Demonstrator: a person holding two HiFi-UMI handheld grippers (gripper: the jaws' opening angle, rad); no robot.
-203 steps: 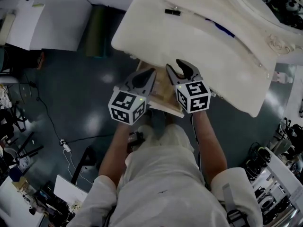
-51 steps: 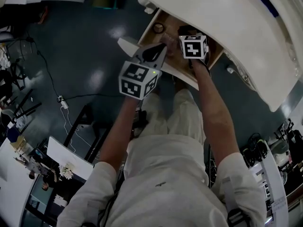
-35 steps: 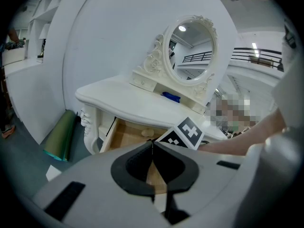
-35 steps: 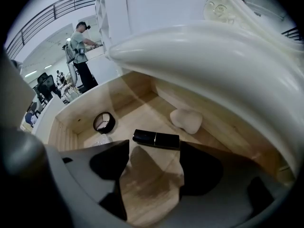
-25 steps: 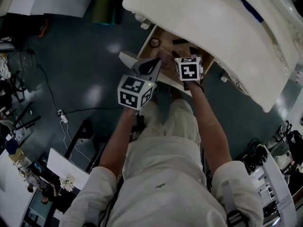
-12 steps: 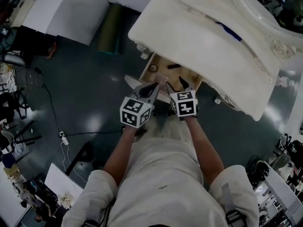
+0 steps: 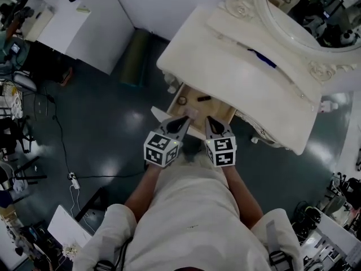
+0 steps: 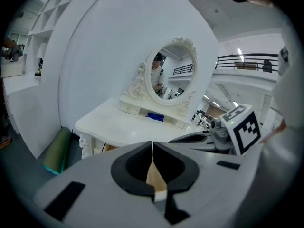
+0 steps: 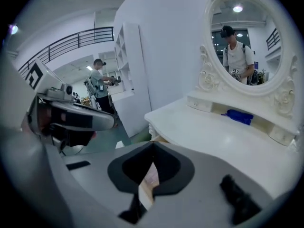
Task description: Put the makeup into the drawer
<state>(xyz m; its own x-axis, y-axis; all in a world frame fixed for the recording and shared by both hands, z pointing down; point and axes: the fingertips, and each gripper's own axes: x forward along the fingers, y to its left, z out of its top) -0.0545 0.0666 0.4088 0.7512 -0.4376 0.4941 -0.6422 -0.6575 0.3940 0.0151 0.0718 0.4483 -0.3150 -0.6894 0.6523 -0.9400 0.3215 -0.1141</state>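
Both came up empty: left gripper (image 7: 183,120) and right gripper (image 7: 210,121) were pinched shut above the drawer (image 7: 220,109) front. The drawer stood open, makeup (image 7: 203,99) inside, probably awaiting a push.

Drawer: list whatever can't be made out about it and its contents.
- Head view: the drawer runs back under the tabletop; its front edge is partly behind the left gripper and right gripper.
- Head view: the items inside are too small to identify.
- Both gripper views: shut jaws cover all but a sliver of it.
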